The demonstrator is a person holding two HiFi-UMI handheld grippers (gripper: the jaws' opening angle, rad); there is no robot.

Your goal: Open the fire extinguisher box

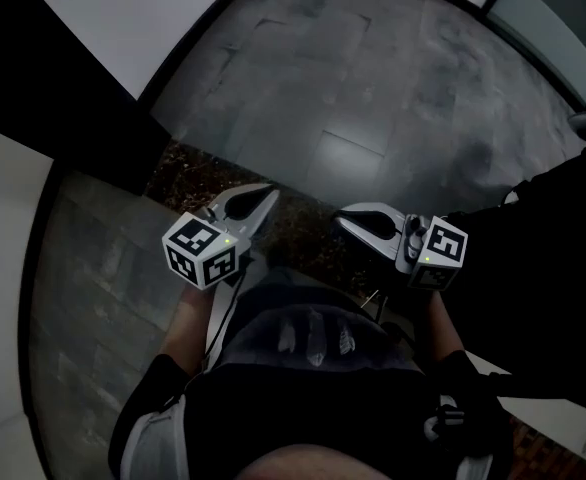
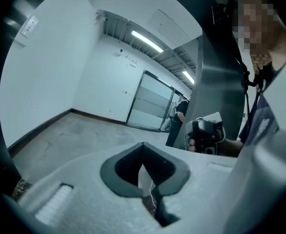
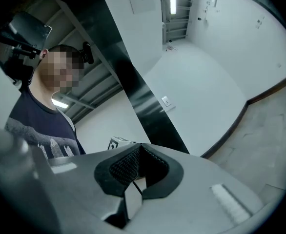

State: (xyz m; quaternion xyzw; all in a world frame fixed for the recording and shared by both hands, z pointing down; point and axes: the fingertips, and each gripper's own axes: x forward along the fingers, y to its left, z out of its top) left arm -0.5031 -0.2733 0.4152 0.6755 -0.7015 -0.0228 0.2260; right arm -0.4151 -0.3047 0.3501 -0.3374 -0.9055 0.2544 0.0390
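Grey floor (image 1: 373, 98) stretches open ahead, bounded by a white wall (image 1: 153, 18). The left gripper (image 1: 269, 194) and right gripper (image 1: 343, 220) both have their jaws together, holding nothing.

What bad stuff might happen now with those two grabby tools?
1. The left tool and the right tool point at each other with only a small gap, so their tips might knock together.
2. Both tools are shut and no fire extinguisher box shows in any view, so they may reach it unready to grab.
3. A person stands by the glass door, perhaps in the way.
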